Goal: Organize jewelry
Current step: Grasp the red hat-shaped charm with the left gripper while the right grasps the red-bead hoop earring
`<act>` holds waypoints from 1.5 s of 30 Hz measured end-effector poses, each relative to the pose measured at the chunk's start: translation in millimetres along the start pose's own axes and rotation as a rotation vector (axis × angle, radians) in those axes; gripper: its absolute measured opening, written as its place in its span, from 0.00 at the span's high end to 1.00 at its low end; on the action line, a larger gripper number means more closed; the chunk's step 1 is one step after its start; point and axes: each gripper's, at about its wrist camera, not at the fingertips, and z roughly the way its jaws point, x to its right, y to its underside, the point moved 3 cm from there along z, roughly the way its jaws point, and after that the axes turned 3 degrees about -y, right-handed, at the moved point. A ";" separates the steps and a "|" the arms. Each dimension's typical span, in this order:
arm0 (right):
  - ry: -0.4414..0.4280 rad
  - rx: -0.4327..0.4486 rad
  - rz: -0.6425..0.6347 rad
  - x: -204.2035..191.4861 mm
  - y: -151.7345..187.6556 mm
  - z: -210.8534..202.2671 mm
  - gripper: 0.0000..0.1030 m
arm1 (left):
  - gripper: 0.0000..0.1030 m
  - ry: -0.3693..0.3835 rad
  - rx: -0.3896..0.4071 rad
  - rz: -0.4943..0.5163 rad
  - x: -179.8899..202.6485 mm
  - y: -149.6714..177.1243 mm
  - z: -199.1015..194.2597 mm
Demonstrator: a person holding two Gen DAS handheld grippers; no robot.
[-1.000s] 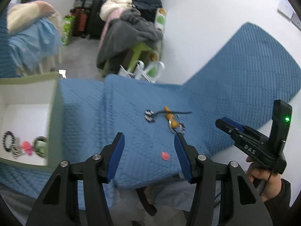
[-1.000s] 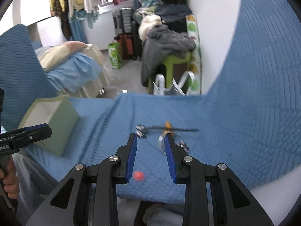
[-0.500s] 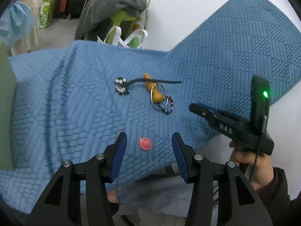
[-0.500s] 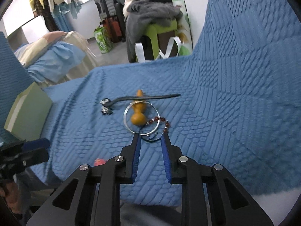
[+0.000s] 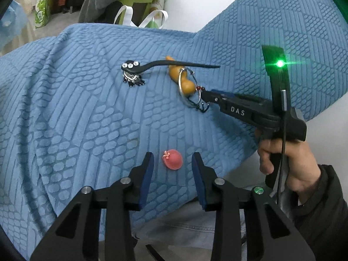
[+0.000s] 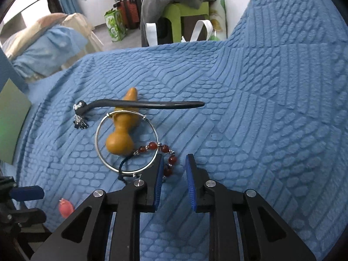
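No container contents are visible; a green box (image 6: 10, 128) is seen only from outside. "DAS" is printed on the right gripper (image 5: 205, 94). The left gripper (image 5: 173, 167), jaws just narrowed yet unclenched, straddles the pink charm (image 5: 172, 159). The right gripper's jaws stand slightly apart beside the red bead bracelet (image 6: 161, 149) on the blue quilted cover (image 6: 250, 108).

L gripper (image 5: 173, 166) closing, jaws apart – R gripper (image 6: 174, 167) narrow, prob. empty.

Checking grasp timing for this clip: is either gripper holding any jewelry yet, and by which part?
Nothing is held. The left gripper stands open around the pink charm; the right gripper is open beside the red bead bracelet.
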 end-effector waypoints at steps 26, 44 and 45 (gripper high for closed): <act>-0.086 0.108 0.119 -6.8 8.9 -55.9 0.94 | 0.77 -0.150 0.017 0.258 37.2 5.6 39.9; -0.110 0.082 0.175 -45.1 19.3 -78.7 0.94 | 0.81 -0.055 0.037 0.030 -3.0 -13.5 -9.7; -0.110 0.084 0.175 -47.5 19.1 -79.8 0.94 | 0.81 -0.058 0.045 0.028 -4.0 -13.9 -14.5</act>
